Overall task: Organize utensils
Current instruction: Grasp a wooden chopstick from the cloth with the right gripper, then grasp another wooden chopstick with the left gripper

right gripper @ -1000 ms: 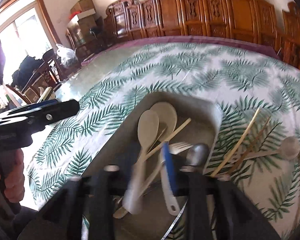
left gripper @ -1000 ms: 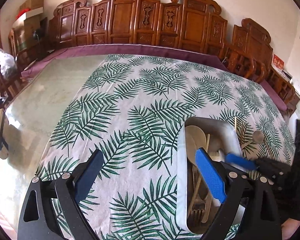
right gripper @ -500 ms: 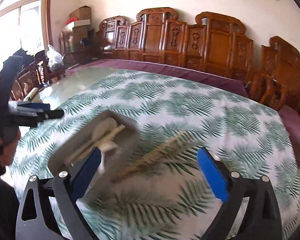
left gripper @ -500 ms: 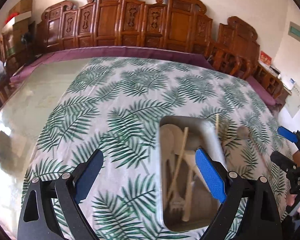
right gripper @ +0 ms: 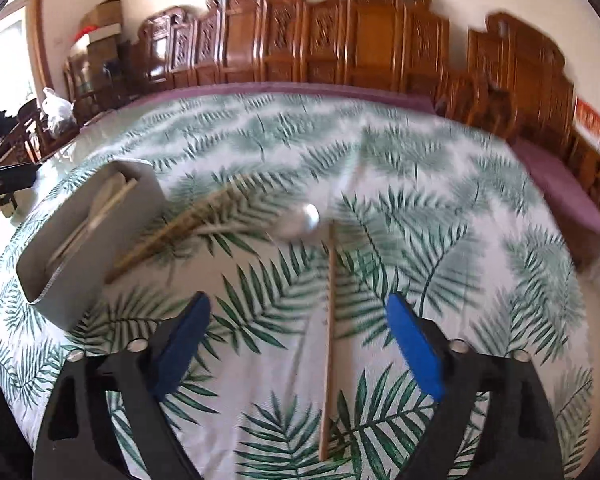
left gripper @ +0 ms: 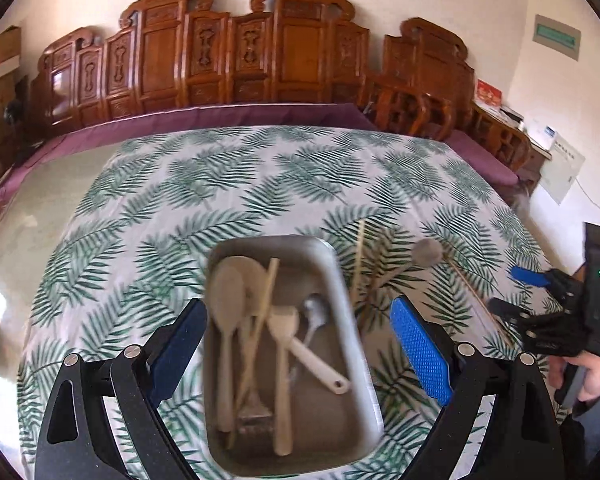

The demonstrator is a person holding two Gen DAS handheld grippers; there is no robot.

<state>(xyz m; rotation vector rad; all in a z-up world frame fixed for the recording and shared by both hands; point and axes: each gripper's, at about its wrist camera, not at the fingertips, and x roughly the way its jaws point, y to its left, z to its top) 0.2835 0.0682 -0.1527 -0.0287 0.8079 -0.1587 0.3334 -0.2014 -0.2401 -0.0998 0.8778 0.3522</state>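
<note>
A grey tray (left gripper: 348, 300) sits on the palm-leaf cloth and holds pale wooden spoons (left gripper: 227, 304), a white spatula (left gripper: 300, 344), a metal spoon (left gripper: 314, 312) and a fork. My left gripper (left gripper: 297, 308) hangs open above it, empty. Right of the tray lie a pair of chopsticks (right gripper: 179, 228), a metal spoon (right gripper: 304, 220) and one single chopstick (right gripper: 328, 340). My right gripper (right gripper: 300, 300) hovers over that single chopstick, which lies between the fingers; the jaws are closing and the pads are not on it. The right gripper (left gripper: 508, 290) also shows at the right edge.
Bare glass table top (left gripper: 31, 216) lies left of the cloth. Carved wooden chairs (left gripper: 239, 60) line the far side behind a purple table edge (left gripper: 219, 116). A person's hand (left gripper: 588, 376) holds the right gripper near the table's right edge.
My right gripper has opened, left the white spatula in the tray and swung right over the single chopstick. My left gripper has shifted right, so the tray now sits between its fingers.
</note>
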